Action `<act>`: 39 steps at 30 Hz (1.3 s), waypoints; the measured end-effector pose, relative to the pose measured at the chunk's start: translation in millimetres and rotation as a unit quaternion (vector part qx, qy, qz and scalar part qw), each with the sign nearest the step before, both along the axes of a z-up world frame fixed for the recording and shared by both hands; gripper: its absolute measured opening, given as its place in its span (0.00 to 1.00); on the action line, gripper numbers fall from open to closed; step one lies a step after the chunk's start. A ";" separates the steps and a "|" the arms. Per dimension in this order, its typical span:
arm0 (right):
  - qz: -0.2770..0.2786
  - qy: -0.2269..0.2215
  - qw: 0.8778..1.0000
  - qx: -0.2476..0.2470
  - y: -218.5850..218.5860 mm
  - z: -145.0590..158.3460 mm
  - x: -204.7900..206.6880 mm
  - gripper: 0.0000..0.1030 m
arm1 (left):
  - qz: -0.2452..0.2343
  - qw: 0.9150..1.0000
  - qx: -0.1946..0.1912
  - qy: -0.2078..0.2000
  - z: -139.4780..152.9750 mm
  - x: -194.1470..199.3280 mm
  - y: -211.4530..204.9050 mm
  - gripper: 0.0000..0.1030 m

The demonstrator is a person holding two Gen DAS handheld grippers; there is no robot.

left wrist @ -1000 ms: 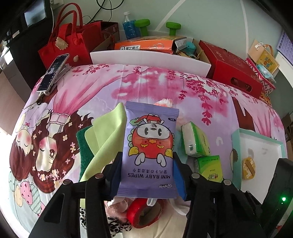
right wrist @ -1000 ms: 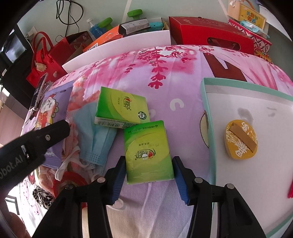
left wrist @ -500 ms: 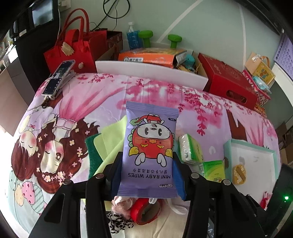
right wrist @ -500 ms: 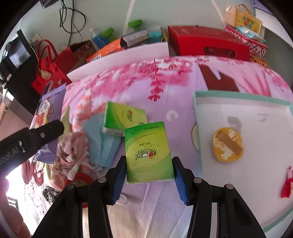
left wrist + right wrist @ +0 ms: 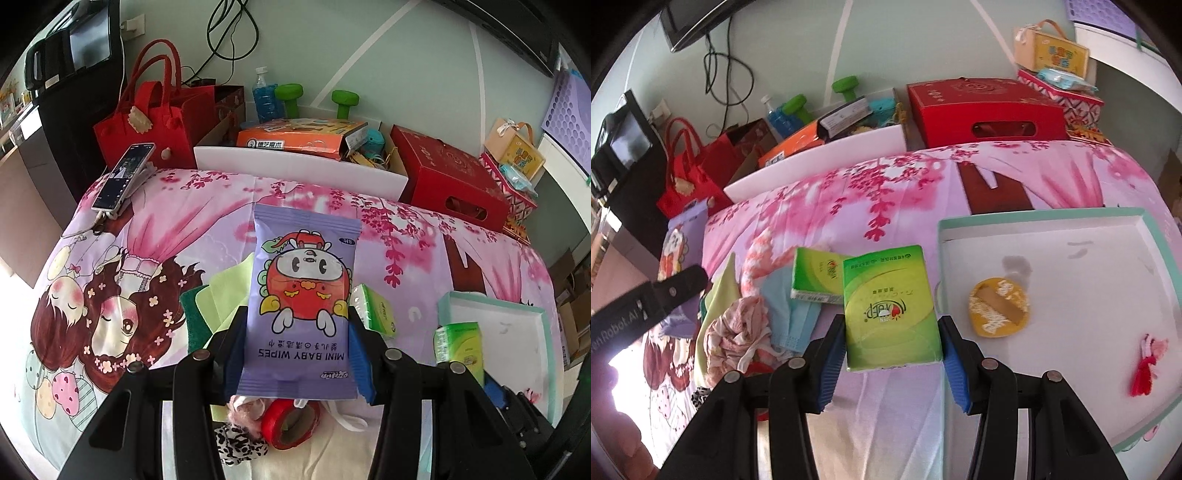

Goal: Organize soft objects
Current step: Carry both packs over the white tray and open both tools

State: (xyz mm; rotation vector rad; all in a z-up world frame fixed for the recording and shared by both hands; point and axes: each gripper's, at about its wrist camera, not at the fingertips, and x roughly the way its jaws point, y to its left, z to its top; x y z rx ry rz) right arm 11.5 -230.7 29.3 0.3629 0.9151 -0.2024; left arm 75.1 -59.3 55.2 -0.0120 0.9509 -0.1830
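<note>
two claws, two packs: both are busy, one soft pack each, held up off the bed
left claw (image 5: pixel 297 354): closed on the purple wipes pack (image 5: pixel 303 306), blue pads pressing its two long edges near the bottom end
wipes pack direction: long axis runs straight out along the fingers, print upside down to the camera, so the pack's top end sits nearest the claw
right claw (image 5: pixel 892 354): closed on a green tissue pack (image 5: pixel 892 310), gripped across the short width at its lower end
tissue pack direction: long axis points away from the camera too, tilted a touch left, logo upside down
why held like that: guessing the side grip keeps the squishy packs flat instead of folding, and leaves the far end free to slide in somewhere
where it's headed: probably the white tray (image 5: pixel 1145 218) just right of the tissue pack, already holding a yellow disc (image 5: pixel 999 308) and a red tassel (image 5: pixel 1145 363)
left on the bed: second tissue pack (image 5: pixel 816 275), blue face mask (image 5: pixel 792 314), pink cloth (image 5: pixel 738 332), green cloths (image 5: pixel 225 295), red tape roll (image 5: pixel 291 424)
</note>
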 end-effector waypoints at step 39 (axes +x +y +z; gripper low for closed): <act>-0.249 0.038 0.966 -0.056 -161.4 -1.9 -107.6 0.51 | -0.285 0.957 0.047 0.030 -48.9 -103.5 -190.3 0.52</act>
